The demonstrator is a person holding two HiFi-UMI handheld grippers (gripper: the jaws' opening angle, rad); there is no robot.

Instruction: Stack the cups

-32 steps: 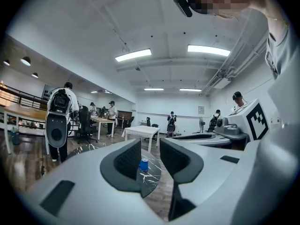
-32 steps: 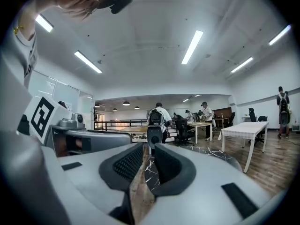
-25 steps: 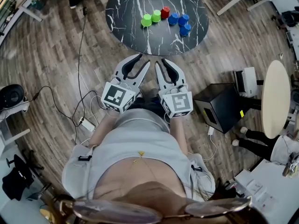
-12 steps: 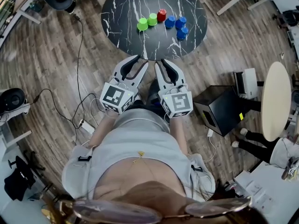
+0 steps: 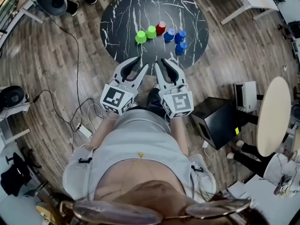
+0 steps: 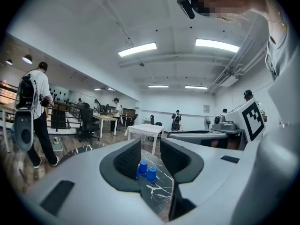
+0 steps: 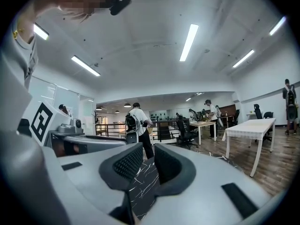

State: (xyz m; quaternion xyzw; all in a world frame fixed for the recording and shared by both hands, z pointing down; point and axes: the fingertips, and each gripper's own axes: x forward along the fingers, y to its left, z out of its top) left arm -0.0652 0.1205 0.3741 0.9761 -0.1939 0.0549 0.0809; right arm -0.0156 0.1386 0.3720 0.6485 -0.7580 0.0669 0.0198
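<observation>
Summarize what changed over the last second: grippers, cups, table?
The person stepped toward the round black marble-patterned table: in the head view it sits nearer, and the tips of the left gripper and right gripper now overlap its near edge. Nothing grasped or released; both pairs of jaws stand apart, empty. The two green plastic cups, the red plastic cup and three blue plastic cups keep the same unstacked arrangement.

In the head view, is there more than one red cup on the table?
No, a single red cup stands on the table, between two green cups and three blue cups.
</observation>
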